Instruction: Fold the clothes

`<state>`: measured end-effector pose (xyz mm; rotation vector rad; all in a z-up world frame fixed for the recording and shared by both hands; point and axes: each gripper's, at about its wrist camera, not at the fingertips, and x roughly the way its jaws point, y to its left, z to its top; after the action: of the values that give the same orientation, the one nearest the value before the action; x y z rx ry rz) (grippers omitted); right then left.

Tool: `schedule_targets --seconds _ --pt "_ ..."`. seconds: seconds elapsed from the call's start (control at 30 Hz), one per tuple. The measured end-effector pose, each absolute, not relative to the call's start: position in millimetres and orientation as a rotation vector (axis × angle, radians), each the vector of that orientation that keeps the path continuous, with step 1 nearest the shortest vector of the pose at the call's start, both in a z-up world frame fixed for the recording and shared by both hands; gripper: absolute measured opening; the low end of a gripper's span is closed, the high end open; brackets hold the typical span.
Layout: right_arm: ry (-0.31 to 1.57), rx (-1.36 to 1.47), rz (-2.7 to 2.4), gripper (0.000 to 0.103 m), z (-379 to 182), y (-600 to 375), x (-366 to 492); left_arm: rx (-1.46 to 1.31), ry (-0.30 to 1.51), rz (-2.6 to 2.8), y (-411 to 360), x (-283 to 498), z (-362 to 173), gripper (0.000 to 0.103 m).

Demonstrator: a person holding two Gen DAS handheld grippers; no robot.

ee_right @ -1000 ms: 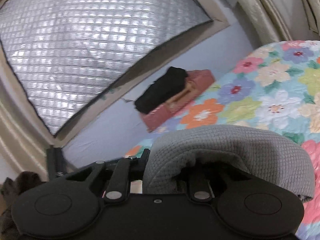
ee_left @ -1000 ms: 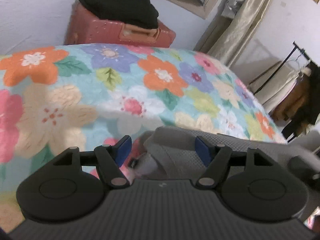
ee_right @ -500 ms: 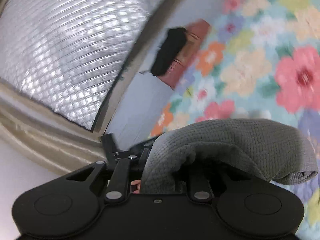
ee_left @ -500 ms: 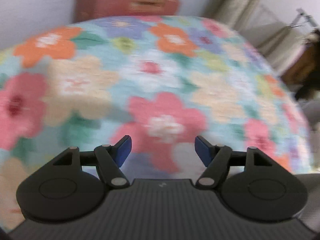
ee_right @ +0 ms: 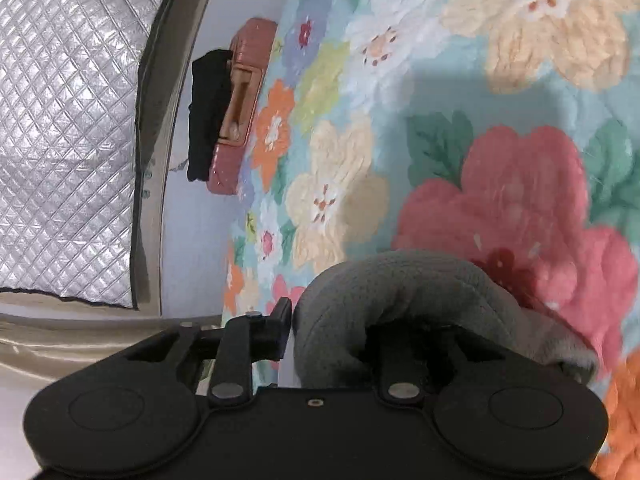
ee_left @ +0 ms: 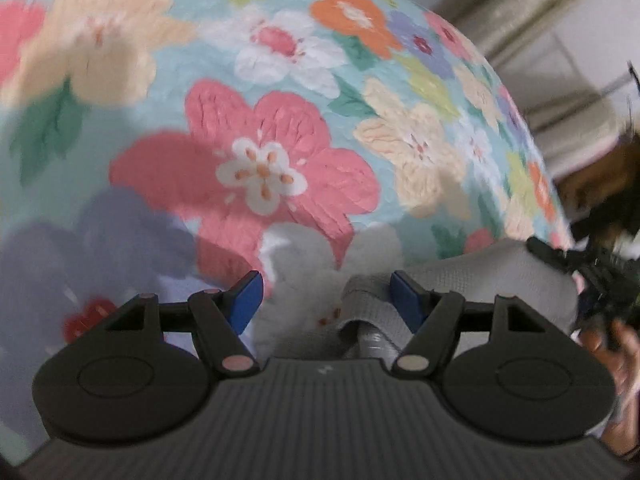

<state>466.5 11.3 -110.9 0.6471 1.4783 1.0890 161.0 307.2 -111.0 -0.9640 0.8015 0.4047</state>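
Grey cloth hangs over the flowered bed, clamped in the right tongs; the left tongs gape apart beside its edge.

floral bedspread | pink suitcase | quilted silver panel

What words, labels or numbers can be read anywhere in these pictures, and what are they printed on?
None can be read.
A tiny pale mark on the ribbed grey body of the left gripper: too small to read.
The flower-patterned quilted bedspread, the grey waffle-knit garment held by the right gripper, and the pink hard-shell suitcase with folded black clothing against it: no lettering visible.
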Motion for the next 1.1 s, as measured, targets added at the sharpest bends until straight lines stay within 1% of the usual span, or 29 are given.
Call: schedule_targets --seconds 0.03,0.07,0.2,0.3,0.37,0.4,0.43,0.47,0.57,0.67,0.73,0.83,1.07,1.1 --pt "1.472 0.619 1.11 0.043 -106.8 14.6 463.6 -0.974 0.8 0.401 307.2 161.9 -111.9 0.07" --pt "1.47 0.603 1.121 0.046 -103.8 15.2 461.5 -0.972 0.802 0.393 306.6 163.3 -110.7 0.07" --pt "1.495 0.606 1.125 0.047 -99.9 10.7 460.7 -0.985 0.8 0.312 304.2 165.4 -106.7 0.07" --pt "1.57 0.645 1.091 0.048 -105.4 5.5 472.4 -0.964 0.829 0.279 299.2 168.2 -109.3 0.07" --pt "1.603 0.605 1.076 0.049 -100.9 5.7 477.5 -0.965 0.812 0.296 298.0 166.8 -109.7 0.07" --pt "1.602 0.563 1.076 0.049 -95.3 6.1 478.6 -0.97 0.803 0.297 297.8 166.5 -109.8 0.07" --pt "1.598 0.523 1.075 0.053 -89.5 5.9 479.2 -0.976 0.799 0.288 297.6 166.9 -110.2 0.07" --pt "1.582 0.482 1.072 0.059 -83.5 4.5 479.5 -0.981 0.796 0.279 297.4 167.3 -110.5 0.07" --pt "1.499 0.414 1.058 0.064 -67.6 -9.6 475.1 -0.987 0.805 0.253 294.0 169.1 -111.4 0.07" --pt "1.4 0.452 1.084 0.065 -62.9 -38.5 456.8 -0.949 0.819 0.24 287.0 167.7 -105.3 0.07" --pt "1.295 0.488 1.104 0.065 -62.0 -63.5 432.9 -0.928 0.828 0.238 283.7 163.7 -101.1 0.07" --pt "1.153 0.545 1.09 0.067 -73.6 -99.7 398.4 -0.911 0.854 0.247 280.8 156.6 -97.4 0.07" --pt "1.148 0.397 1.027 0.068 -82.3 -97.0 376.6 -0.875 0.888 0.301 278.2 149.8 -94.2 0.071" --pt "1.157 0.412 1.012 0.068 -86.1 -97.0 376.3 -0.866 0.893 0.308 277.5 149.1 -95.0 0.072"
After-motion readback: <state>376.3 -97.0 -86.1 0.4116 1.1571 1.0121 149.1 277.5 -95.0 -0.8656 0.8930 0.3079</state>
